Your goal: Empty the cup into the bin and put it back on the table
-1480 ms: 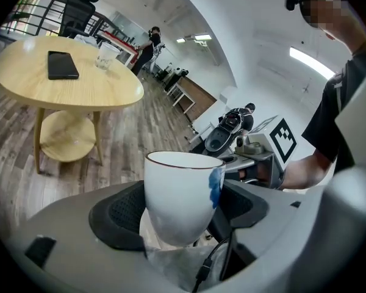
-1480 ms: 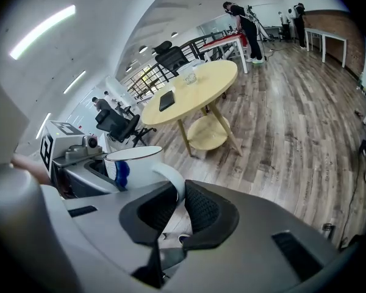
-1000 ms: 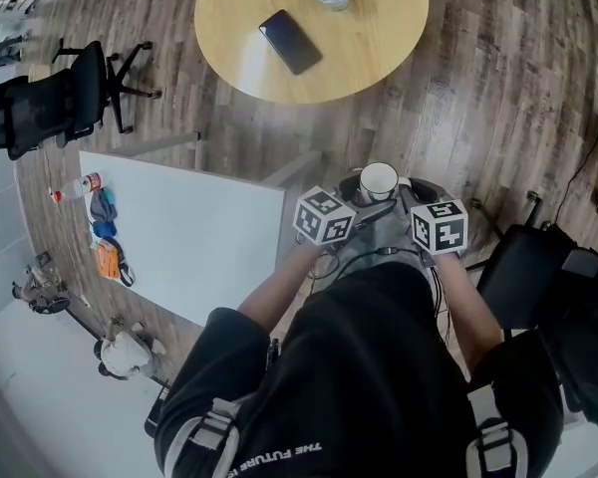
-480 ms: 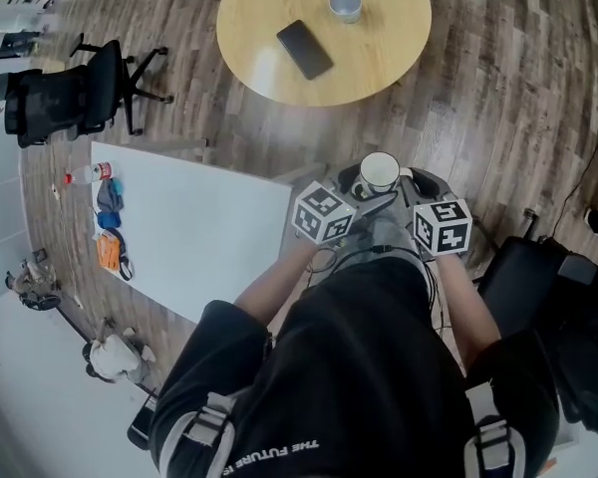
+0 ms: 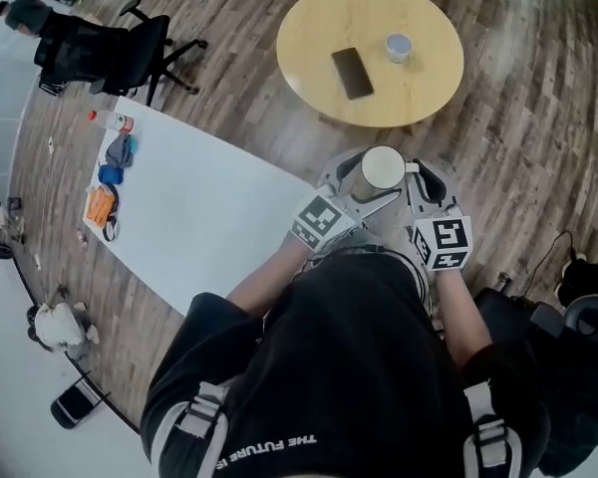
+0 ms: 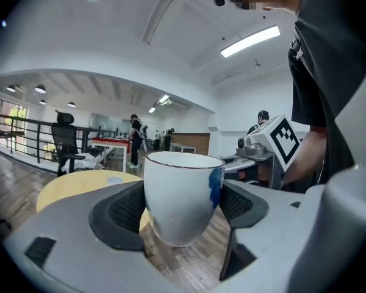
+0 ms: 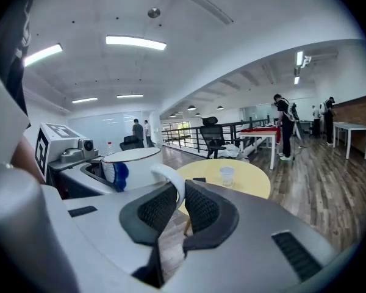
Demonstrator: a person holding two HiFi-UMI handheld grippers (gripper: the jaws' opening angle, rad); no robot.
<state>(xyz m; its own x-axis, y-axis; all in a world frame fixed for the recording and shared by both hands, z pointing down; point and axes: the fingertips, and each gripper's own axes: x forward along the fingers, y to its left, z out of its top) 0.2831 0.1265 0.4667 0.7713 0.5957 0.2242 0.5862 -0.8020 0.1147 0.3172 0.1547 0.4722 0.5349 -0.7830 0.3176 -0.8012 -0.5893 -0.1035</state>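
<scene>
A white mug [image 5: 382,167] with a blue mark on its side hangs upright in front of me, held by both grippers. In the left gripper view the mug's body [image 6: 182,194] sits between the two dark pads, and my left gripper [image 6: 183,212] is shut on it. My right gripper [image 7: 178,207] is shut on the mug's handle [image 7: 169,185], with the mug's body [image 7: 131,166] just to its left. The round wooden table [image 5: 319,28] lies ahead of the mug. No bin shows in any view.
On the round table lie a dark phone [image 5: 352,73] and a small cup [image 5: 399,48]. A long white table [image 5: 199,217] with small items at its far end stands to the left. Office chairs [image 5: 95,48] stand beyond it. People stand far off in the room [image 7: 283,127].
Both grippers have lifted the mug higher, so it looks larger and closer. The head view has swung, bringing the round table nearer and to the right.
</scene>
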